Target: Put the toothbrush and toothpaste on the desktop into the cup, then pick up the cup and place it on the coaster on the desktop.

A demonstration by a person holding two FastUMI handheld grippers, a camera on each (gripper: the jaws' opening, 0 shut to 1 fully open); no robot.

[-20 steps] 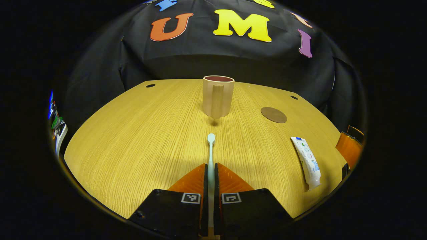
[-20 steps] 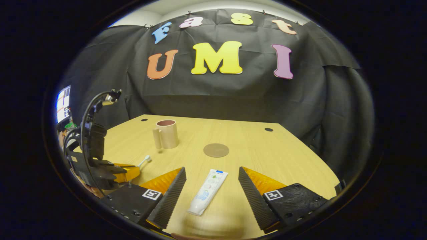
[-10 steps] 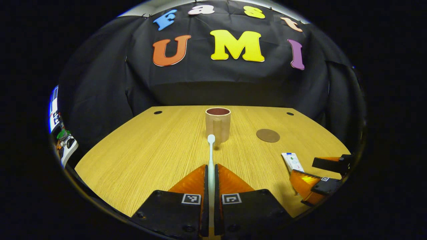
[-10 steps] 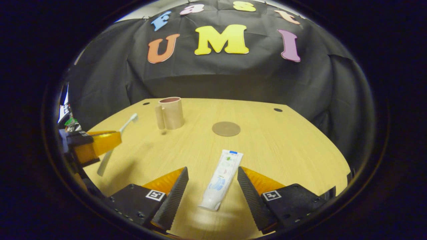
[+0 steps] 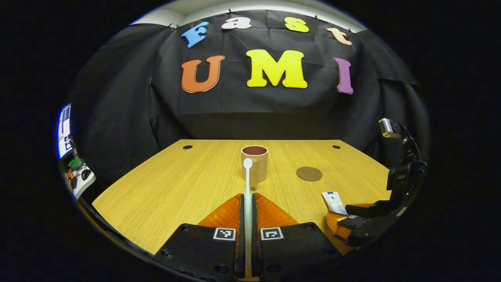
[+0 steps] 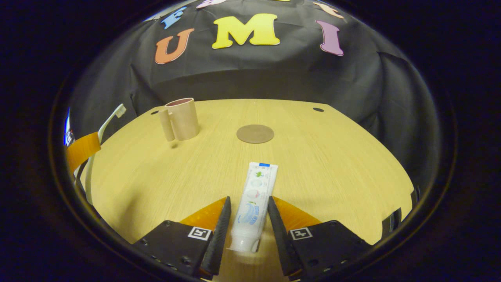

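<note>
My left gripper (image 5: pixel 247 200) is shut on a pale toothbrush (image 5: pixel 247 176), held off the table with its head pointing at the cup. The beige cup (image 5: pixel 254 163) stands upright mid-table, its handle toward me. To its right lies the round brown coaster (image 5: pixel 309 173). The toothpaste tube (image 6: pixel 255 196) lies flat on the table, cap end toward me. My right gripper (image 6: pixel 249 211) is down at the table, its fingers close on either side of the tube with a thin gap on the left. The right gripper (image 5: pixel 346 217) is also at the far right of the left gripper view.
The wooden table (image 6: pixel 332 164) has small round holes near its back corners. The cup (image 6: pixel 182 118) and coaster (image 6: pixel 255 133) stand beyond the tube. The left gripper's finger (image 6: pixel 82 147), with the toothbrush (image 6: pixel 102 129), is raised at the left.
My left gripper has lifted the toothbrush and levelled out toward the cup. My right gripper has come down over the toothpaste and its fingers have narrowed around it.
</note>
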